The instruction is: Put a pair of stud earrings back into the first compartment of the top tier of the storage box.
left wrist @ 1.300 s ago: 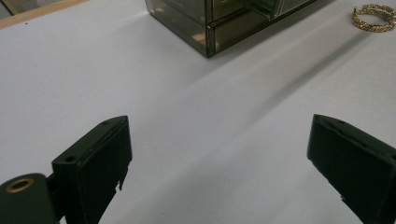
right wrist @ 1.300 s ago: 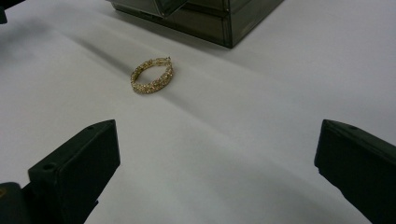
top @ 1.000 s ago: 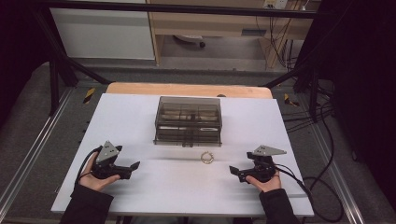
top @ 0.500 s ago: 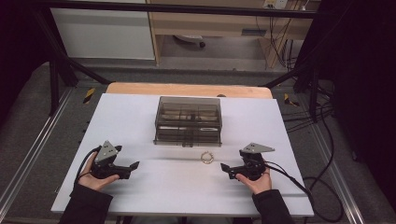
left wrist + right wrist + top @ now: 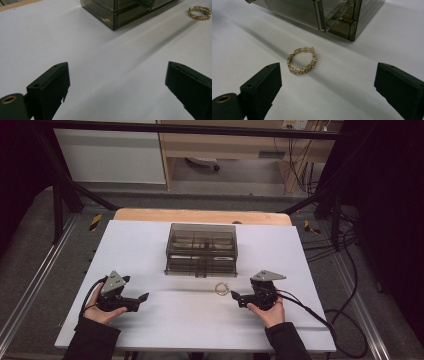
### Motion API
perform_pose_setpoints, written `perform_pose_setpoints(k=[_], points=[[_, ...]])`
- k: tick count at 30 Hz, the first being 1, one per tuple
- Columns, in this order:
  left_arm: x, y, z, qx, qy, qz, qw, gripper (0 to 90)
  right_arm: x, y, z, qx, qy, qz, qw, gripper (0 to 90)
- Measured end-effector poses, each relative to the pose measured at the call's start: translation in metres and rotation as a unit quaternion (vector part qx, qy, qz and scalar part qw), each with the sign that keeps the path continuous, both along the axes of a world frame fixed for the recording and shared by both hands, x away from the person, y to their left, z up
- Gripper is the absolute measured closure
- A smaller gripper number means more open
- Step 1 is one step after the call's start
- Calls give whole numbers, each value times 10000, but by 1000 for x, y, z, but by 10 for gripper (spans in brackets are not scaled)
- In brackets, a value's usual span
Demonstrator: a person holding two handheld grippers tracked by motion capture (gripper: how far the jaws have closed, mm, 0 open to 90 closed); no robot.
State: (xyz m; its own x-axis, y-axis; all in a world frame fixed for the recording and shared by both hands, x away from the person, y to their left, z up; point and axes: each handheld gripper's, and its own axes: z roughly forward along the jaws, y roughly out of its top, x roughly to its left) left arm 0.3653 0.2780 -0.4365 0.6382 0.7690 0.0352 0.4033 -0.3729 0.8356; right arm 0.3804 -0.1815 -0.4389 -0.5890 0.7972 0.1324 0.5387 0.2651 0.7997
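Note:
A gold beaded bracelet [image 5: 221,289] lies flat on the white table sheet, just in front of a smoky transparent drawer box [image 5: 201,250]. My right gripper [image 5: 234,296] sits low on the sheet a little right of the bracelet, pointing left at it. In the right gripper view the bracelet [image 5: 302,61] lies ahead of the open right gripper [image 5: 327,85]. Its jaws have just been closing slightly, with nothing between them. My left gripper [image 5: 142,297] rests at the front left, open and empty. The left gripper view has its open jaws [image 5: 116,85] over bare sheet, the box [image 5: 117,12] and bracelet [image 5: 200,12] far off.
The white sheet [image 5: 150,245] covers a wooden table whose back edge [image 5: 200,215] shows. The box [image 5: 317,15] stands close behind the bracelet. A black cable [image 5: 310,312] trails from the right gripper across the front right corner. Metal rails flank the table.
The right hand and its gripper have slid left across the sheet toward the bracelet. The left hand, the bracelet and the box have stayed put.

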Motion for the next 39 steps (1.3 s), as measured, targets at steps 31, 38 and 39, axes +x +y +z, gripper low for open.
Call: perform_pose_setpoints(k=[31, 38, 39], points=[[1, 2, -2, -3, 39, 41, 10000, 54, 16, 30, -13, -98, 150, -161, 9997, 537], [1, 2, -2, -8, 38, 48, 10000, 54, 17, 34, -15, -104, 216, -178, 9996, 602], [1, 2, -2, -9, 38, 46, 10000, 54, 18, 35, -16, -60, 231, -159, 9996, 611]])
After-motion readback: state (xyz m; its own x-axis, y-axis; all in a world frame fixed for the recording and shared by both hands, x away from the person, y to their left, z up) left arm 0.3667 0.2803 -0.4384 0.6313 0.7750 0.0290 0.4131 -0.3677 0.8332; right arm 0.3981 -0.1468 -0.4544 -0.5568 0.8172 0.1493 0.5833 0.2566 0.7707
